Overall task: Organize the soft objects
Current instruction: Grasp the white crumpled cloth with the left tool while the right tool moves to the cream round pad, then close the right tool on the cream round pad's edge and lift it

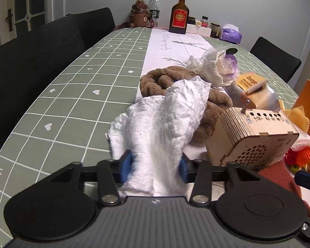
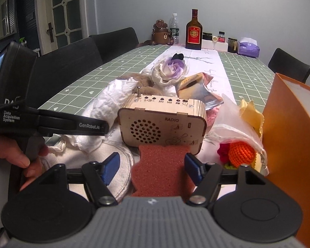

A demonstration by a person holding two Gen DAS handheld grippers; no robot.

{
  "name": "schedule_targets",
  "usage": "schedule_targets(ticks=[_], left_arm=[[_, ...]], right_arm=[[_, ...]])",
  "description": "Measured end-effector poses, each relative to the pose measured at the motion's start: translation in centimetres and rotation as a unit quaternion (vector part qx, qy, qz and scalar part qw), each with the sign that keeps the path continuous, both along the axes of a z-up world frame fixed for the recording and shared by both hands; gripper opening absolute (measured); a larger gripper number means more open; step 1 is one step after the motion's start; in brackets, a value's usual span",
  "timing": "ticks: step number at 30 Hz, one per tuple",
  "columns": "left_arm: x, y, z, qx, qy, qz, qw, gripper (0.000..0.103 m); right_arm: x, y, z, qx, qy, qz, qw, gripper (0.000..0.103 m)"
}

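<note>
My left gripper (image 1: 155, 168) is shut on a crumpled white cloth (image 1: 165, 119) that drapes onto a brown towel (image 1: 165, 80). The cloth also shows in the right wrist view (image 2: 111, 97), with the left gripper's body (image 2: 51, 124) beside it. My right gripper (image 2: 153, 166) is open around a reddish-brown sponge (image 2: 161, 169) that lies between its blue fingers (image 2: 111, 166); only the right finger seems to touch it. A purple-white fabric flower (image 2: 173, 70) and an orange crocheted ball (image 2: 241, 150) in a mesh bag lie nearby.
A wooden radio box (image 2: 165, 124) stands just past the sponge, also in the left wrist view (image 1: 252, 136). An orange box (image 2: 293, 144) stands at the right. Bottles (image 2: 193, 31), jars and a tissue pack (image 2: 249, 48) line the far edge. Black chairs (image 2: 72, 66) flank the checked table (image 1: 72, 86).
</note>
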State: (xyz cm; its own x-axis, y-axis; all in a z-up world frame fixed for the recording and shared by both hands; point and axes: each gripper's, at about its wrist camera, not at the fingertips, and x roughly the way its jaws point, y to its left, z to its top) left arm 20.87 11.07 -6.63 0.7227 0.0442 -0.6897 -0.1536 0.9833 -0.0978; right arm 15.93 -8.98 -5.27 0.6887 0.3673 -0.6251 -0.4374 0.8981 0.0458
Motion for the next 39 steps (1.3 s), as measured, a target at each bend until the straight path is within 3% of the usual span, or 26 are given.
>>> schedule_targets(ticks=[1, 4, 8, 11, 13, 16, 19, 21, 25, 30, 33, 39], left_arm=[[-0.1, 0.2, 0.1, -0.006, -0.004, 0.003, 1.0000, 0.032], [-0.8, 0.7, 0.9, -0.007, -0.017, 0.011, 0.9998, 0.024], [-2.2, 0.9, 2.7, -0.011, -0.036, 0.013, 0.9992, 0.023], [-4.0, 1.0, 3.9, 0.001, -0.036, 0.018, 0.9992, 0.023], [-5.2, 1.0, 4.4, 0.018, -0.030, 0.024, 0.9991, 0.023], [-6.8, 1.0, 4.2, 0.045, -0.016, 0.032, 0.9984, 0.023], [-7.8, 1.7, 3.5, 0.037, 0.000, 0.040, 0.9985, 0.023], [-8.2, 1.9, 3.0, 0.033, 0.011, 0.040, 0.9986, 0.023], [-8.7, 2.3, 2.1, 0.017, 0.018, 0.040, 0.9989, 0.023], [-9.0, 2.5, 1.7, 0.007, 0.014, 0.040, 0.9991, 0.023], [-9.1, 2.4, 1.5, 0.007, 0.011, 0.039, 0.9992, 0.023], [-9.4, 2.2, 1.4, 0.014, 0.004, 0.038, 0.9992, 0.023]], right_arm=[[-0.1, 0.0, 0.0, 0.000, -0.001, 0.000, 1.000, 0.069], [-0.4, 0.1, 0.2, 0.001, -0.005, 0.003, 1.000, 0.069], [-1.1, 0.3, 0.8, 0.014, -0.011, 0.015, 1.000, 0.069], [-1.9, 0.7, 1.1, 0.031, -0.011, 0.034, 0.999, 0.085], [-2.4, 1.2, 1.1, 0.043, -0.001, 0.048, 0.998, 0.087], [-3.0, 2.2, 0.5, 0.051, 0.023, 0.067, 0.996, 0.087], [-3.8, 3.4, -0.4, 0.049, 0.036, 0.091, 0.994, 0.089], [-4.3, 4.4, -1.0, 0.043, 0.045, 0.111, 0.992, 0.096], [-3.9, 5.4, -2.3, 0.022, 0.054, 0.101, 0.993, 0.096], [-3.5, 6.1, -3.1, 0.003, 0.042, 0.096, 0.994, 0.101], [-4.0, 7.0, -3.6, -0.033, 0.019, 0.107, 0.993, 0.101], [-3.9, 6.7, -3.9, -0.025, 0.012, 0.104, 0.994, 0.098]])
